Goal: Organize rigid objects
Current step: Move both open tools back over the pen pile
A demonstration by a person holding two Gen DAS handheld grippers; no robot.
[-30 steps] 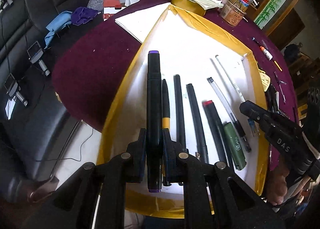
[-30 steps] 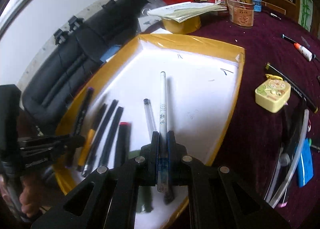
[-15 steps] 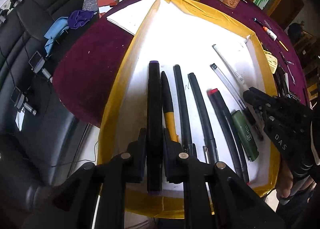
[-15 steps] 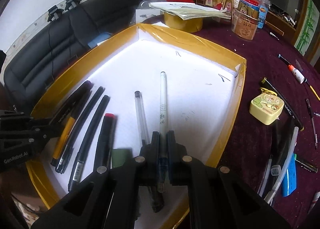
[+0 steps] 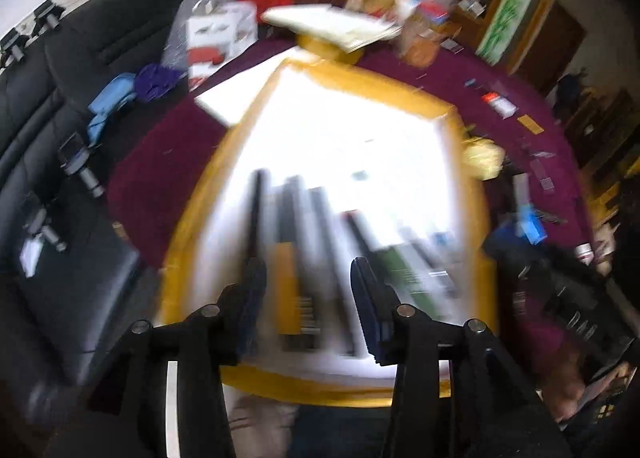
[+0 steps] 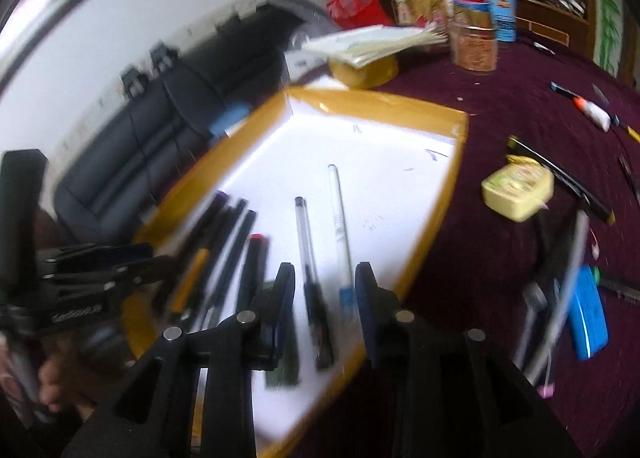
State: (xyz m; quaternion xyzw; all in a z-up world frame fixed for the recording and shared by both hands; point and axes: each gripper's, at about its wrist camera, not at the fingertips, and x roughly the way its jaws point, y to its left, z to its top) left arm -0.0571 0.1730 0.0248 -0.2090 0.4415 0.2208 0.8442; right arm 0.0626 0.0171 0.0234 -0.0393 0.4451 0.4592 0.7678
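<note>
The left gripper (image 5: 306, 294) and right gripper (image 6: 325, 290) are both opening, holding nothing. The pens (image 6: 240, 242) lie in the tray (image 6: 436, 217), under them.

tray (image 6: 434, 213): white floor, mustard-yellow rim. tablecloth (image 6: 480, 258) deep maroon, plain. pens in tray mostly black; 1 with yellow band (image 6: 192, 274), 1 red-capped (image 6: 258, 238), 1 dark green (image 6: 286, 366), 1 clear (image 6: 304, 234), 1 white (image 6: 338, 209). small box (image 6: 518, 191) pale yellow. blue case (image 6: 592, 310) on cloth. sofa (image 6: 160, 145) black. grippers black, both.
</note>
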